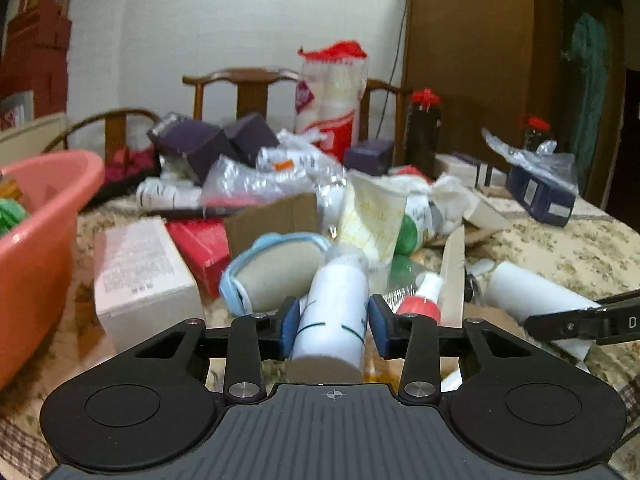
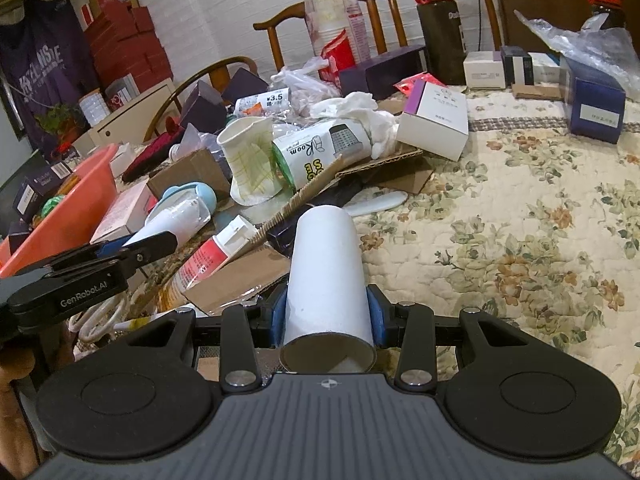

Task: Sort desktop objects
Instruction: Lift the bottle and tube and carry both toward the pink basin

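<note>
Between the blue pads of the left gripper [image 1: 333, 322] a white bottle with thin dark lines [image 1: 334, 312] is lying lengthwise, its brown flat end toward the camera. Both pads are touching its sides, so the gripper is closing on it at a narrow opening. This bottle is resting at the front of the clutter, just beside a light blue oval object [image 1: 276, 270] and a pink-white box [image 1: 140, 276]. An orange-pink basin [image 1: 44, 216] is standing at the left edge of the desk [image 1: 580, 252], which is wearing a floral cloth.

Right gripper [image 2: 329, 312] is holding a white cardboard tube [image 2: 327, 272], with the open end facing the camera and the pads pressing on both sides. The tube is pointing toward the pile and its far end is sitting above a strip of corrugated cardboard [image 2: 308, 196].

Behind it, a paper cup with green lines [image 2: 250, 160] is lying on its side, touching a printed white cup [image 2: 320, 152]. A small tube with a red label [image 2: 208, 254] is lying left of the cardboard tube. A white and purple box [image 2: 436, 120] is resting further back on flat cardboard.
</note>
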`<state>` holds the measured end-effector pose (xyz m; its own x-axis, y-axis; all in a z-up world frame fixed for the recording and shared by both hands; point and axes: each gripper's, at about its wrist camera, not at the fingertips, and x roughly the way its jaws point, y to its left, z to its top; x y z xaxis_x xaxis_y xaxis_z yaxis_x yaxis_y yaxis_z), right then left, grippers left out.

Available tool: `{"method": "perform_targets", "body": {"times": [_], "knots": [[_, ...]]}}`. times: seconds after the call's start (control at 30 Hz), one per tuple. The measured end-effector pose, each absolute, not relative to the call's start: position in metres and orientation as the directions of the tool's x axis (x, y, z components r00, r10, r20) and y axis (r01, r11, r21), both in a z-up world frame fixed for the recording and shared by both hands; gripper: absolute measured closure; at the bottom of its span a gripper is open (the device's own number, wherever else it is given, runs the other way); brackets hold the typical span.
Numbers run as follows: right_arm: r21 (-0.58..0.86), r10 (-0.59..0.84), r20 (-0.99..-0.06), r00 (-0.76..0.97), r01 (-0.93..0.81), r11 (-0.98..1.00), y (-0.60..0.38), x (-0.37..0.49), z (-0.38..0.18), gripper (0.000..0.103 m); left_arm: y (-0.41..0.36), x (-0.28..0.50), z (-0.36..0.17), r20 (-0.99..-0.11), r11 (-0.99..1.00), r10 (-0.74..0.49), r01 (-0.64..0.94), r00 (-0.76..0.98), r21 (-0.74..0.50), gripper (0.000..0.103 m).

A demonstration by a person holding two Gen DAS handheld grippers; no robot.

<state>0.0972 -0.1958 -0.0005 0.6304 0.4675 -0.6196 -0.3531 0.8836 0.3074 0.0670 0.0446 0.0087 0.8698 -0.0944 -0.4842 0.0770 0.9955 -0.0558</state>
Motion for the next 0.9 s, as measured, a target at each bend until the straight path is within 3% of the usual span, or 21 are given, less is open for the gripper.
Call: {"method": "perform_targets", "body": {"times": [0.17,0.47,0.9], "knots": [[0.304,0.463,-0.623,0.631,-0.350,0.886,-0.195,0.098,-0.002,0.058,0.040,0.062,0.011,-0.472,0.989,-0.149,0.125,0.869,-0.082,0.068],[0.312,0.462,-0.621,0.633,-0.342,0.887,-0.194,0.097,-0.002,0.058,0.040,0.056,0.012,-0.454,0.995,-0.097,0.072,0.886,-0.071,0.069],[0.456,0.563,-0.580,0.589,-0.337,0.823,-0.206,0.096,0.007,0.058,0.053,0.050,0.021,-0.396,0.984,-0.130,0.067,0.909,-0.168,0.069]]}}
